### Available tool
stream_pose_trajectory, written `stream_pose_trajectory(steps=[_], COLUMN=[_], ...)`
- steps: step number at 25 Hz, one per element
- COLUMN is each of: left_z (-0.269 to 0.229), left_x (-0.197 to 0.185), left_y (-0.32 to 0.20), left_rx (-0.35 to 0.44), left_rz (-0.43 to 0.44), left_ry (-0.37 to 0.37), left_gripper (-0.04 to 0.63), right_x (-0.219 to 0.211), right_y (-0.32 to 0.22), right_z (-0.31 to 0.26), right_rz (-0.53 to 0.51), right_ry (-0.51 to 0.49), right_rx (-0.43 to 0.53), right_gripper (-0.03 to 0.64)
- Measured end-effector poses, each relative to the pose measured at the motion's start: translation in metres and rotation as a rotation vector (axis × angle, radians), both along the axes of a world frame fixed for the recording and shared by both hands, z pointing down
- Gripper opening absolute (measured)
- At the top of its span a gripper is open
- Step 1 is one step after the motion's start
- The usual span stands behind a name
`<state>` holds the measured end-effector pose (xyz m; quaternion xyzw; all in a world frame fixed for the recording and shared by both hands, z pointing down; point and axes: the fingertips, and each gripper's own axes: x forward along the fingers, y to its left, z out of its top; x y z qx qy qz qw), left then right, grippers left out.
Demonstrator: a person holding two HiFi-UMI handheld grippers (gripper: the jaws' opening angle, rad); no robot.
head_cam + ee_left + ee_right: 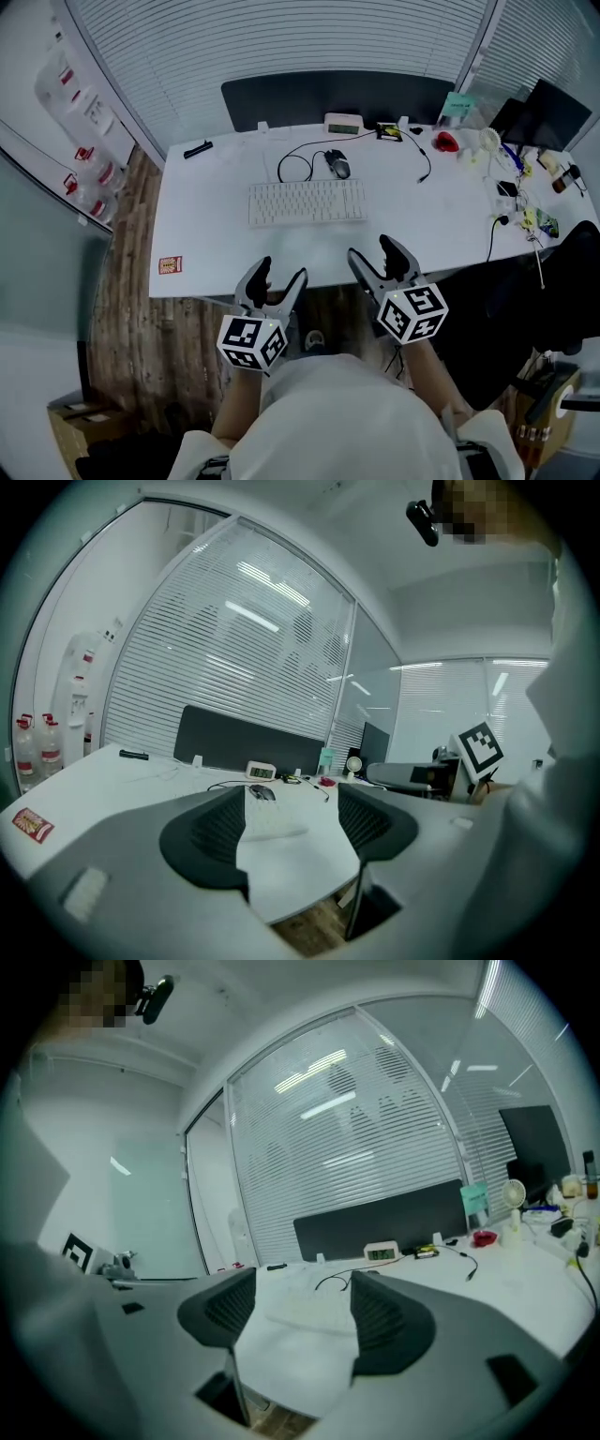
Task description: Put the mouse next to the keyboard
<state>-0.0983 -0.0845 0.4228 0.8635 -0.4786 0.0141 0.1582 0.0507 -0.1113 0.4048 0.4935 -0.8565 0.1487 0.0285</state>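
Observation:
A dark wired mouse [337,164] lies on the white desk [206,253], just behind the right end of the white keyboard [307,202]; its black cable [292,159] loops to the left. In the left gripper view the mouse [262,792] shows far off, between the jaws. My left gripper [277,277] hovers open at the desk's near edge, in front of the keyboard. My right gripper [378,257] is open too, over the near edge right of the keyboard. Both hold nothing.
At the back stand a white clock [343,124], a dark partition [337,98] and a black pen [197,149]. A red-and-white card [170,266] lies near the left front corner. Cables, a small fan [489,141] and a monitor [544,117] crowd the right end.

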Motion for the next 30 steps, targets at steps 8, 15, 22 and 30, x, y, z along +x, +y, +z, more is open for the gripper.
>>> stream_pose_trajectory(steps=[8,15,22,30], left_z=[0.009,0.021,0.031,0.044], left_x=[-0.011,-0.016,-0.014,-0.006], left_y=[-0.053,-0.075,-0.094,-0.129], left_rx=[-0.005,-0.037,-0.056,-0.082], left_rz=[0.031,0.036,0.031,0.006], left_ry=[-0.009,-0.012,-0.009,-0.016], left_gripper=[0.296,0.296,0.296,0.296], right_x=[-0.01,-0.009,0.0,0.01], right_y=[-0.052,-0.078,-0.111,-0.176], right_z=[0.007,0.021,0.033,0.056], right_rz=[0.026,0.042,0.051,0.028], right_ry=[0.012,0.039,0.103,0.168], right_rx=[-0.004,-0.03,-0.016,-0.032], right_gripper=[0.301,0.301,0.298,0.288])
